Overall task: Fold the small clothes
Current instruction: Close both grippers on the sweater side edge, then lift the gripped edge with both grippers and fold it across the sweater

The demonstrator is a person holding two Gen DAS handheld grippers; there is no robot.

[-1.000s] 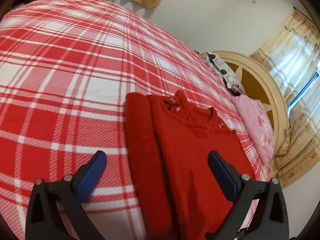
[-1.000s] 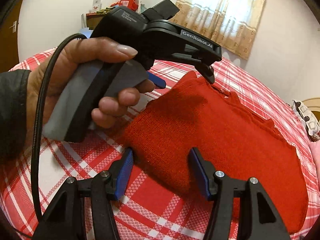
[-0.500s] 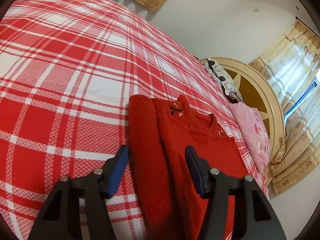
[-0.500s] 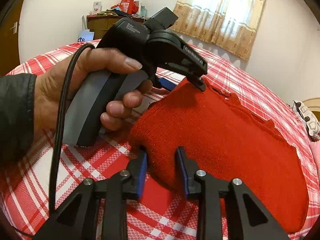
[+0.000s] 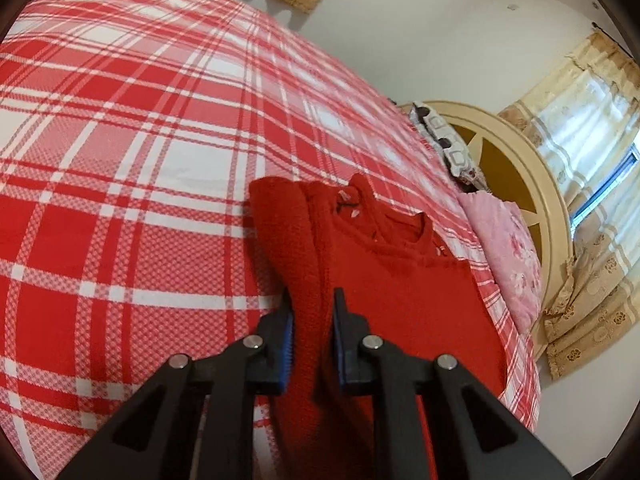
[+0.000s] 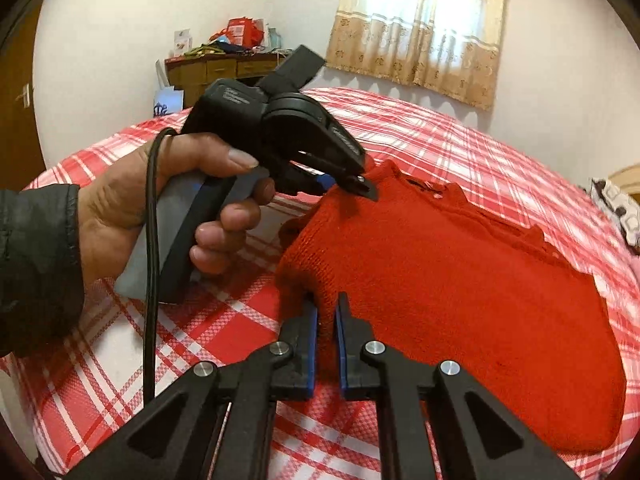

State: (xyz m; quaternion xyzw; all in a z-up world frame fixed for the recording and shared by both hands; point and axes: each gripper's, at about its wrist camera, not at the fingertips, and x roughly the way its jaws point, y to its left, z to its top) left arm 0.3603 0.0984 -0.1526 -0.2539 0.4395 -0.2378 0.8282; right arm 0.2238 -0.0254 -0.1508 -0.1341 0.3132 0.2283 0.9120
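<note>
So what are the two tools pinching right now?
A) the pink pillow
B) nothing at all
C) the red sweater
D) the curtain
C: the left tool and the right tool each have their blue pads closed on a fold along the edge of the red sweater, which lies on the checked bedspread.
</note>
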